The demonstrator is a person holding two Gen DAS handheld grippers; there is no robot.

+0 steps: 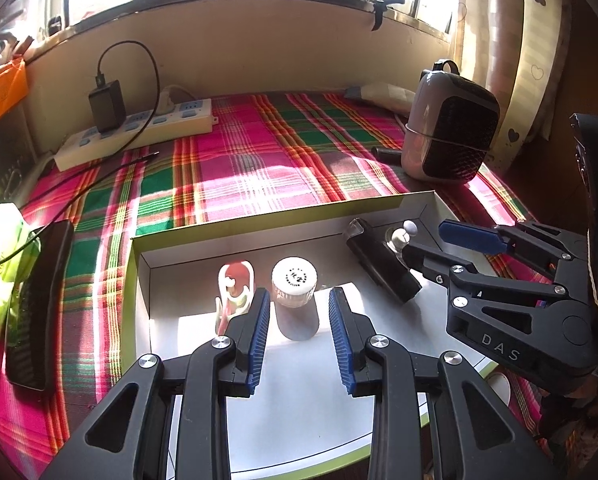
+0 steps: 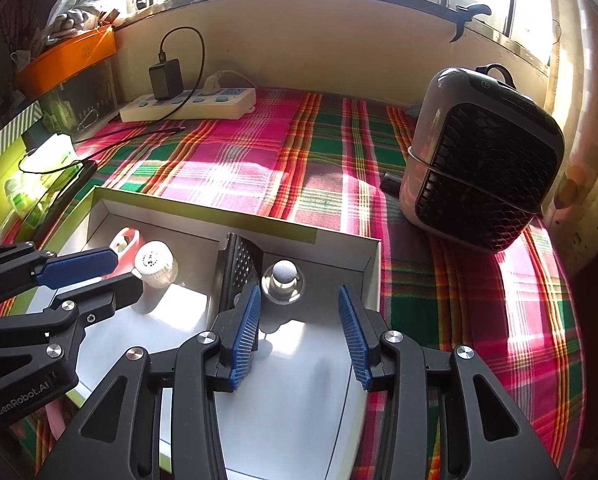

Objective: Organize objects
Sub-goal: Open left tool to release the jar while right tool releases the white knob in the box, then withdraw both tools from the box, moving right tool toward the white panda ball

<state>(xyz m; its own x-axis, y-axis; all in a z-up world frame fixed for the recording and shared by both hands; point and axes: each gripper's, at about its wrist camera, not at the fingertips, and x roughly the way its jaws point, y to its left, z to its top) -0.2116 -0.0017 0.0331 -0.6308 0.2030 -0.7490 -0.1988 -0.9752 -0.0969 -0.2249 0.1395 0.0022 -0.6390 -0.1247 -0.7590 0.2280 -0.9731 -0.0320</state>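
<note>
four small things already sit in the box (image 1: 171, 254), the white tray with a green rim that i use as the landmark throughout. nearest, over the box's front floor, both grippers hang above it with nothing between their blue pads: the left gripper (image 1: 299, 338) has its jaws spread, and the jar (image 1: 294, 285) stands just beyond its tips, clear of both pads. the right gripper (image 2: 299, 338) is likewise spread over the box's right end, with the knob (image 2: 283, 280), a small metal piece with a round white top, just past its tips and untouched. no earlier picture is given, so whether either thing was just let go cannot be told.

inside the box, left of the jar, a pink and white clip (image 1: 237, 286) stands near the left wall. between jar and knob a black bar (image 1: 383, 270) lies slanted toward the back wall.

my reading: a placing step looks finished and both hands are free for the next pick. left of the box, on the plaid cloth (image 1: 239, 168), lies a black brush (image 1: 39, 304), which seems the likeliest next item; reaching it calls for lifting the left gripper clear of the box wall, swinging left and closing across the brush's narrow side. behind the box, a heater (image 2: 483, 160) and a power strip (image 1: 139, 132) stand far back, too bulky for the box.
</note>
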